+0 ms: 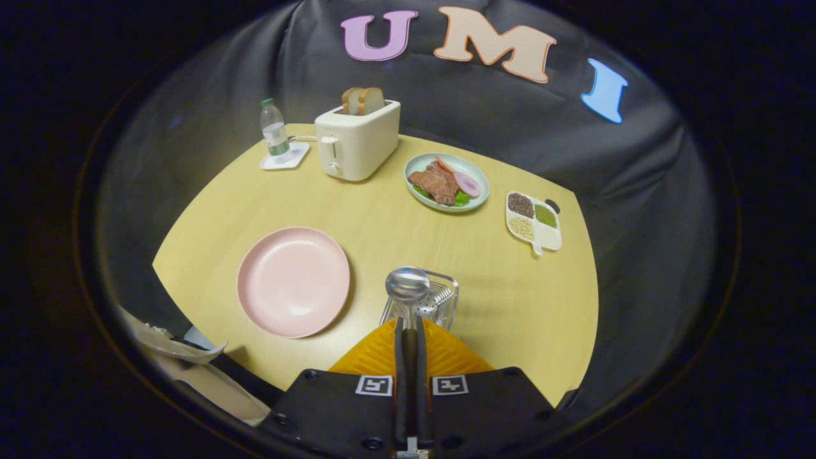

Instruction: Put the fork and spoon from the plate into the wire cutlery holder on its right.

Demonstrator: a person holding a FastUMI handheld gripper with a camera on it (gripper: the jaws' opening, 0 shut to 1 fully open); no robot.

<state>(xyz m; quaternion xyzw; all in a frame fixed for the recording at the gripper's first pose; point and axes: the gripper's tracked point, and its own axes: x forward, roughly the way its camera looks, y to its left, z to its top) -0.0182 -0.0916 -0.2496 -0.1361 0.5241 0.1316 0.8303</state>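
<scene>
A: Okay, gripper view — which step?

B: Second utensil, I'd say. My gripper (408,328) has its fingers closed tight on the spoon (407,285) handle, bowl up, right over the wire cutlery holder (440,299). Pink plate (293,280) left of it is bare; fork I can't make out.

A: Next?

B: Lower straight, then let go. Toaster (357,137), bottle (274,131), food plate (446,182), grain tray (534,223) sit well beyond; nothing blocks.

We note a polished metal spoon (407,285), chromed wire cutlery holder (440,299), matt pink plastic plate (293,281), smooth pale wood-look table (382,217), ribbed orange fingers (382,354), glossy cream toaster (357,140).
</scene>
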